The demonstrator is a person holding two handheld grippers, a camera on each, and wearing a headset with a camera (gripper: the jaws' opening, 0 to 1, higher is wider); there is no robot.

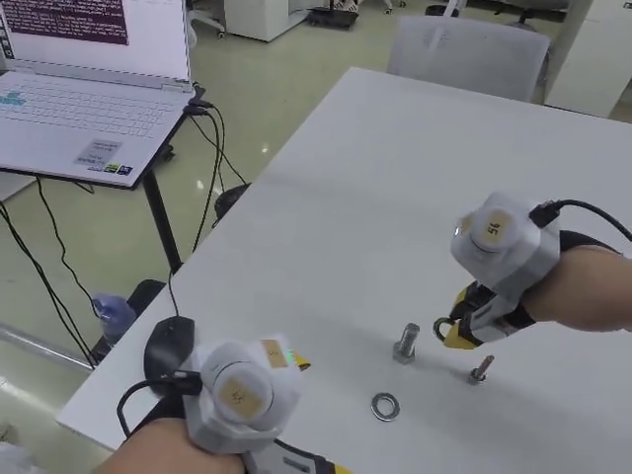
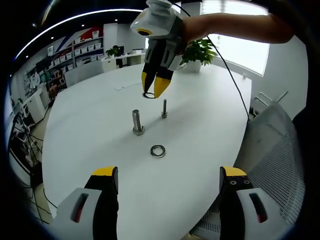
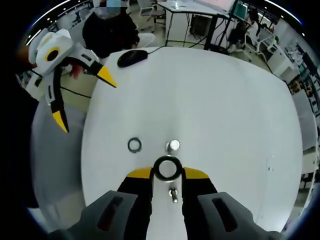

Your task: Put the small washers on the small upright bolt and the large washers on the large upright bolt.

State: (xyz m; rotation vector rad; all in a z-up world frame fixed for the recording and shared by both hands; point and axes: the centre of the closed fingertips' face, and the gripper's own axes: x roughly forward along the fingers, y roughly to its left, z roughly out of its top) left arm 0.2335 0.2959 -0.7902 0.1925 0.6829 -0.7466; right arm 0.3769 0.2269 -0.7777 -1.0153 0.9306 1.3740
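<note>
Head view: white table [image 1: 375, 197], laptop [image 1: 89, 99] on a stand far left, mouse [image 1: 170, 346] at the near-left edge. The large bolt [image 1: 406, 343] stands upright mid-table, with the small bolt [image 1: 481, 370] just to its right. A loose washer [image 1: 376, 406] lies flat on the near side of the large bolt. The right gripper [image 1: 460, 333] hangs just above and between the two bolts. The left gripper [image 1: 237, 395] is low at the near edge.

Left gripper view: own jaws spread wide with nothing between them, well back from the work. The right gripper [image 2: 156, 89] points down, its tips pinched on a held washer [image 2: 145, 95] on the far side of the large bolt [image 2: 137, 122] and small bolt [image 2: 164, 108].

Right gripper view: jaws closed on the rim of the held washer [image 3: 155, 168], ring roughly level, hole open. The large bolt [image 3: 173, 145] sits just beyond it, the small bolt [image 3: 173, 192] just short of it.

Judgement: the washer's size is not clear from here, so match it to a bolt first. Centre the hole over that shank, keep the ring level, lower, then release.
</note>
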